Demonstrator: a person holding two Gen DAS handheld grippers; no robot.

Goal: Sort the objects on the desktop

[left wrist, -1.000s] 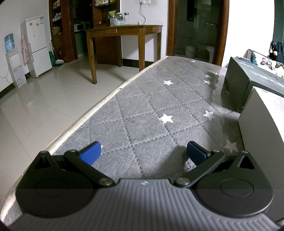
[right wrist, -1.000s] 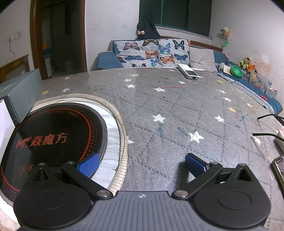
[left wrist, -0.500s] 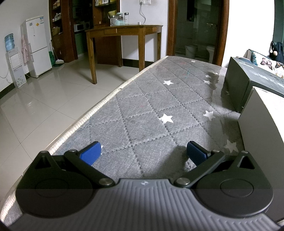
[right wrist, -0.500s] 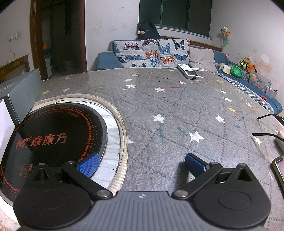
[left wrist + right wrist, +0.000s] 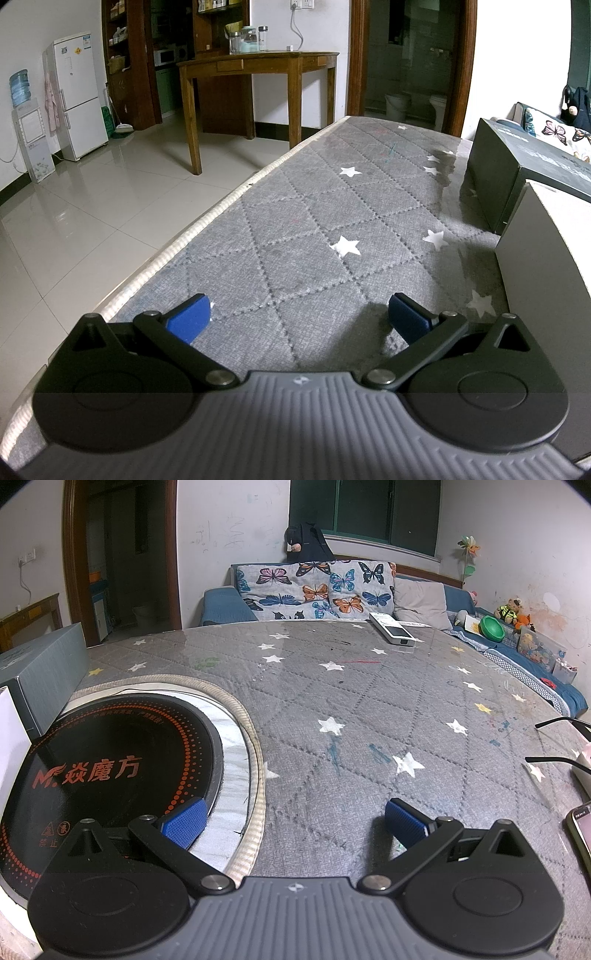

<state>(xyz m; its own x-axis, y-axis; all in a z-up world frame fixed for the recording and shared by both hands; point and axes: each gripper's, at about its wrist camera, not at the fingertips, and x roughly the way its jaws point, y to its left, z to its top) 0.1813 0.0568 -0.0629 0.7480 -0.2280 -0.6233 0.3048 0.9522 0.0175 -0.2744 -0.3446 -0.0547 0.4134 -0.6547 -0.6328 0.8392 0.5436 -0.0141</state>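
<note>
The desktop objects sat mostly at the edges of the right wrist view: a white remote-like device (image 5: 394, 632) upper centre-right near the table's far edge, black glasses (image 5: 554, 738) w/ arms open at mid right, a phone (image 5: 581, 830) w/ lit screen cut off at lower right. A round black induction cooktop (image 5: 110, 775) w/ orange lettering filled lower left, set in a ringed cutout of the grey star-patterned table (image 5: 332, 701). A dark grey box (image 5: 517, 173) & a white box (image 5: 546, 258) stood at the right of the left wrist view, touching or nearly so.

Right tongs (image 5: 293, 821) were wide open, nothing between the blue pads, hovering low above the cover beside the cooktop rim. Left tongs (image 5: 299, 315) likewise open & empty, near the table's left edge.

Judgement: nothing picked yet; task barely begun. Best next step prob. right tongs toward phone or glasses, the nearest items. Glasses need a gentle pinch on the frame, not the thin arms; phone lies flat, so grip by its long edges, approaching low. Cover looked glossy, maybe under clear film, so things may slide.
</note>
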